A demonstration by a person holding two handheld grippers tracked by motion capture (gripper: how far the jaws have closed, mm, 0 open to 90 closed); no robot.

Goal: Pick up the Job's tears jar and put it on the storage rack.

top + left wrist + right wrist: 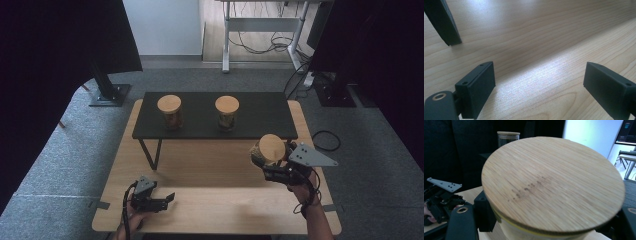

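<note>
Nearest you: your left gripper [167,197], low over the near edge of the wooden table [210,170], jaws spread wide, nothing between them but bare wood.

Next: your right gripper [265,162], jaws clamped on the glass body of a jar [270,149] just beneath its round wooden lid [552,183]. The jar is tilted and lifted clear of the table, at the right side in front of the shelf.

Beyond: black shelf [260,112], standing on the table, bearing two wooden-lidded jars, left jar [170,111] and middle jar [226,112], well apart and upright.
</note>
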